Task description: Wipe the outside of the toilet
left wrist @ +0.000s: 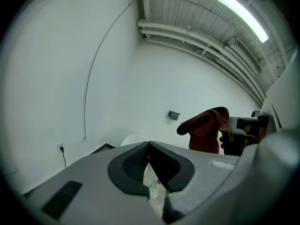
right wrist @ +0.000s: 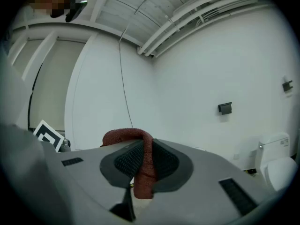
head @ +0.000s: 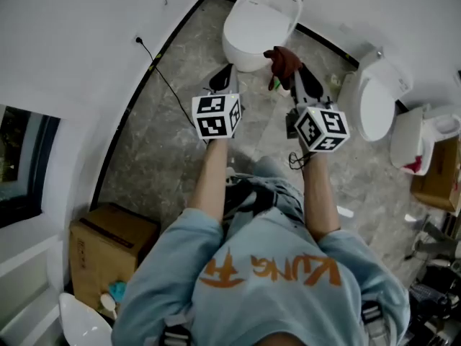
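**A:** Grey marbled floor (head: 158,143), white walls, a black skirting (head: 130,114) where they meet. Where's the toilet?

**B:** The toilet (head: 259,24) sits at the top of the head view with its lid down. Its long axis runs on a slant: the rounded front faces down and left towards the person, and the back end is up and right by the wall.

**A:** And the tools?

**B:** Both are held out in front of it. The right tool (head: 299,78) is clamped on a red-brown cloth (head: 284,62). Its own view shows the cloth (right wrist: 143,168) pinched between the ribbed pads, arching over to the left above and hanging out below. The left tool (head: 223,74) is just beside it with nothing in it. In its own view the left tool (left wrist: 149,146) has its pads meeting at the tips.

**A:** Is the cloth on the porcelain?

**B:** From above it overlaps the toilet's near edge, but I can't tell whether it touches.

**A:** What does each view add?

**B:** Only the head view shows the whole toilet, plus a cardboard box (head: 108,254) at lower left. The left gripper view catches the cloth (left wrist: 206,128) side-on, drooping from the other tool, with a ceiling light (left wrist: 239,13) above. The right gripper view has a second toilet (right wrist: 276,158) against the far wall – also at the head view's right (head: 378,96) – and a small wall bracket (right wrist: 225,108).
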A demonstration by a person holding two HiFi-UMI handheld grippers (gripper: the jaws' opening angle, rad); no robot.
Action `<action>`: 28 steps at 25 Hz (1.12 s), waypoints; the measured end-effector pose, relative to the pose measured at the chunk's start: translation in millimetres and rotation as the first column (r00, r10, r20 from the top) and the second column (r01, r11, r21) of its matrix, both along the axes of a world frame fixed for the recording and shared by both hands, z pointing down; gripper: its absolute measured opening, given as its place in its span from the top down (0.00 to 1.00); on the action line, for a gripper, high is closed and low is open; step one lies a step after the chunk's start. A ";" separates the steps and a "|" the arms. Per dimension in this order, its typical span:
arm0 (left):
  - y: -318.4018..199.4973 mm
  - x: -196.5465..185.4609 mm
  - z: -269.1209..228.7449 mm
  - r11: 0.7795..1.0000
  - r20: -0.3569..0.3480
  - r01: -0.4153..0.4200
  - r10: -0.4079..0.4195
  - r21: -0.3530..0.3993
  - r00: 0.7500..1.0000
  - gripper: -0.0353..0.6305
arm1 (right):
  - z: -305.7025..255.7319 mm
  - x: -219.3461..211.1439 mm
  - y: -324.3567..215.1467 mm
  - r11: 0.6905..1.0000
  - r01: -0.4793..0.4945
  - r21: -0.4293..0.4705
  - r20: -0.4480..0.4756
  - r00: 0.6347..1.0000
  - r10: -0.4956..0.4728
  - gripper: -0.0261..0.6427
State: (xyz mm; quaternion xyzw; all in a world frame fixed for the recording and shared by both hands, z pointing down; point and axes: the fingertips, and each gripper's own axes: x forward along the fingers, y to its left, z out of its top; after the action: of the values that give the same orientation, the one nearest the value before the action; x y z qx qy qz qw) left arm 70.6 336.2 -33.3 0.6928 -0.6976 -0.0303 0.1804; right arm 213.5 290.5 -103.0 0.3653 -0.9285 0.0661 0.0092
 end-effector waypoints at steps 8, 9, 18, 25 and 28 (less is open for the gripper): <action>-36.4 14.4 5.3 0.999 -0.086 -0.037 0.037 0.003 0.996 0.96 | 2.8 32.7 -42.6 0.996 -0.085 -0.035 0.011 0.996 0.085 0.88; -42.2 13.7 5.1 0.999 -0.090 -0.034 0.034 0.004 0.995 0.96 | 4.0 32.4 -47.6 0.996 -0.080 -0.039 0.012 0.997 0.081 0.88; -105.9 -10.6 69.0 0.993 -0.159 0.034 -0.052 -0.113 0.986 0.96 | 42.3 3.6 -137.6 0.991 0.006 -0.135 0.109 0.994 0.009 0.88; -187.7 -41.0 80.1 0.975 -0.109 0.045 -0.070 -0.220 0.992 0.96 | 71.8 -31.3 -240.7 0.966 0.026 -0.258 0.168 0.986 0.019 0.88; -223.2 -49.0 80.6 0.965 -0.066 0.035 -0.054 -0.259 0.996 0.96 | 79.4 -38.1 -281.4 0.953 0.035 -0.302 0.208 0.978 0.030 0.88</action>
State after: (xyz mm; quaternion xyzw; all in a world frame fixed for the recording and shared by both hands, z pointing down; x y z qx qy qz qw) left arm 21.6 113.0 47.3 0.6461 -0.7039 0.0314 0.2935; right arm 175.4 9.1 -23.6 0.3493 -0.9034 0.2465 -0.0328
